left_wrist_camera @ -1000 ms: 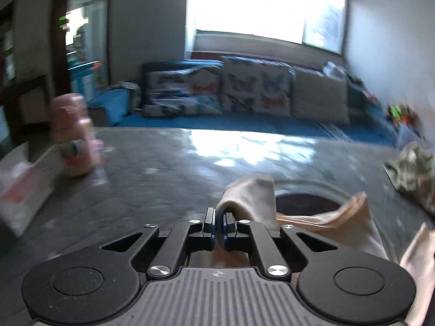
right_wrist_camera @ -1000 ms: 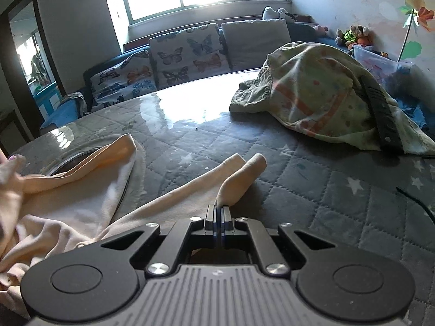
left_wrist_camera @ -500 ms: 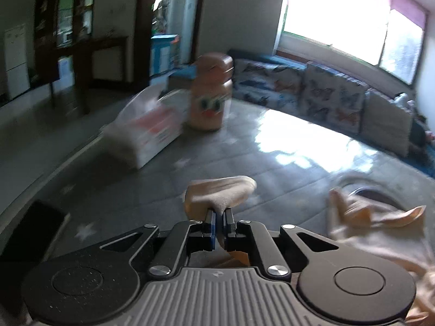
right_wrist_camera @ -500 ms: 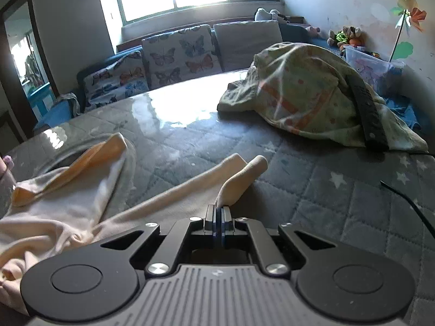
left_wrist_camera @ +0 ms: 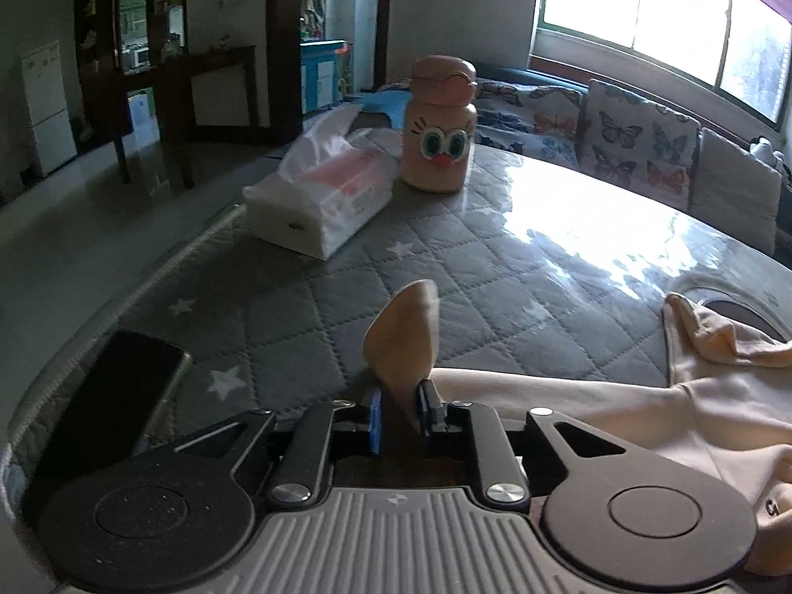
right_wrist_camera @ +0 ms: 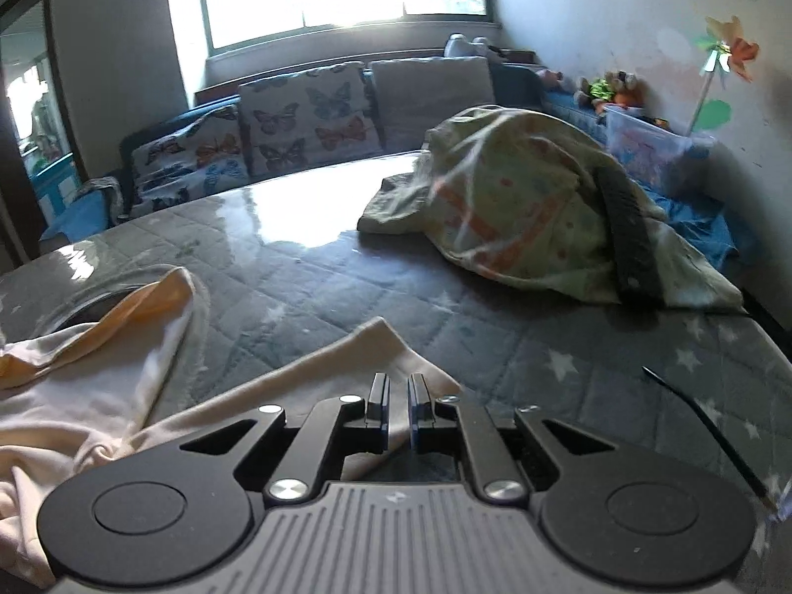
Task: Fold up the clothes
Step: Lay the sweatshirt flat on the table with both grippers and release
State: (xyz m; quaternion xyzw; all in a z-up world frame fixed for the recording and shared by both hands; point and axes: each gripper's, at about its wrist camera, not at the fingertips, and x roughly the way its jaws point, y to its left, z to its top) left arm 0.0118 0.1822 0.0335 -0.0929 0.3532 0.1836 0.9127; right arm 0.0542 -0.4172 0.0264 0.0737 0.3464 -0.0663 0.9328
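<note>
My left gripper point(left_wrist_camera: 400, 408) is opening, a peach shirt point(left_wrist_camera: 403, 341) corner still standing between its jaws, leaning on the right one. My right gripper point(right_wrist_camera: 397, 408) is opening too; the shirt point(right_wrist_camera: 346, 361) lies flat beneath it. Only the left view shows one bottle point(left_wrist_camera: 440, 123), one tissue pack point(left_wrist_camera: 321, 198) and one phone point(left_wrist_camera: 114, 396); only the right shows one crumpled blanket point(right_wrist_camera: 519, 208). Both show the grey quilted table point(left_wrist_camera: 495, 272) and three cushions.

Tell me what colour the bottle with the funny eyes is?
The bottle is peachy pink, seen best in the left wrist view.
</note>
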